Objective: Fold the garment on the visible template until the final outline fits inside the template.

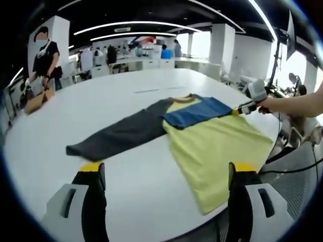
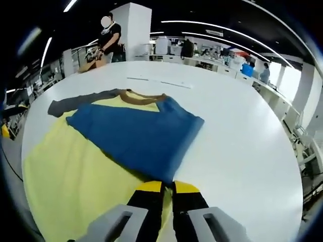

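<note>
- Right claw [image 2: 167,187] has its 2 yellow-tipped jaws pressed almost together on the end of the blue sleeve [image 2: 136,133], pinching the cloth at the near edge of the right gripper view; from the left gripper view the same claw [image 1: 236,111] meets the sleeve [image 1: 194,112] at the right side of the garment.
- Left claw [image 1: 164,174] is spread wide, holds nothing, and hovers above the near part of the white table [image 1: 136,201], short of the cloth.
- Garment [image 1: 212,151] lies flat on the table: yellow body toward the near right, brown collar [image 2: 144,97] at the far side, grey sleeve [image 1: 121,135] stretched out to the left, and the blue sleeve laid across the upper chest.
- No template outline can be made out on the table; I cannot tell where its edges run.
- Judging by the drape, the cloth is light, soft and limp; it should follow a pull without resistance, yet sag and wrinkle if lifted by 1 point.
- Sleeve cuffs and hem corners look the best places to grip; the grey cuff at the far left seems the natural hold for the empty claw.
- Risk: dragging may shift the whole body on the smooth table.
- Person [image 2: 110,38] stands at the far edge, well apart from the work.
</note>
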Demonstrator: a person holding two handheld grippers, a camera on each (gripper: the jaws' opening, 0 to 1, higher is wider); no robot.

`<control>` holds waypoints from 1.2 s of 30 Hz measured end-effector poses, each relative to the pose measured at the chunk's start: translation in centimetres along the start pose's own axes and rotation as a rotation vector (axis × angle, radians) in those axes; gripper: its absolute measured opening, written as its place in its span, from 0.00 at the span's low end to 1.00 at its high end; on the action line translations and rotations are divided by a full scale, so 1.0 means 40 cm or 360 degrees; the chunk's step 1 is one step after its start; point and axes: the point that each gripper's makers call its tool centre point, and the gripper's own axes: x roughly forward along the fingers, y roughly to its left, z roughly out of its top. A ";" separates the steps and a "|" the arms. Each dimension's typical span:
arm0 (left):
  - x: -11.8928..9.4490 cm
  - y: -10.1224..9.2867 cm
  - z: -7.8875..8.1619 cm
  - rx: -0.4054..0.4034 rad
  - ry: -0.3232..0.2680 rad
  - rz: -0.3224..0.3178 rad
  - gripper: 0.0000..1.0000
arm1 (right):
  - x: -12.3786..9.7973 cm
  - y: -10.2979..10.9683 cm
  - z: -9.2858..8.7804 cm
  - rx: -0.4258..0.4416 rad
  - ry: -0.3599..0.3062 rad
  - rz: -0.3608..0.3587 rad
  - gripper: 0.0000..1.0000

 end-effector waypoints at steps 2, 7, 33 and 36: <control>-0.001 0.002 0.000 0.0001 0.0000 0.0004 0.98 | 0.001 -0.006 0.001 -0.0020 0.0000 -0.0008 0.01; -0.002 0.008 -0.001 -0.0008 0.0002 0.0015 0.98 | 0.000 -0.020 0.000 -0.0027 0.0001 -0.0016 0.01; -0.008 0.024 -0.003 -0.0010 0.0007 0.0034 0.98 | -0.023 -0.054 -0.006 0.0003 0.0020 -0.0060 0.02; -0.008 0.025 -0.002 -0.0013 0.0004 0.0036 0.98 | -0.023 -0.053 -0.006 0.0002 0.0020 -0.0052 0.02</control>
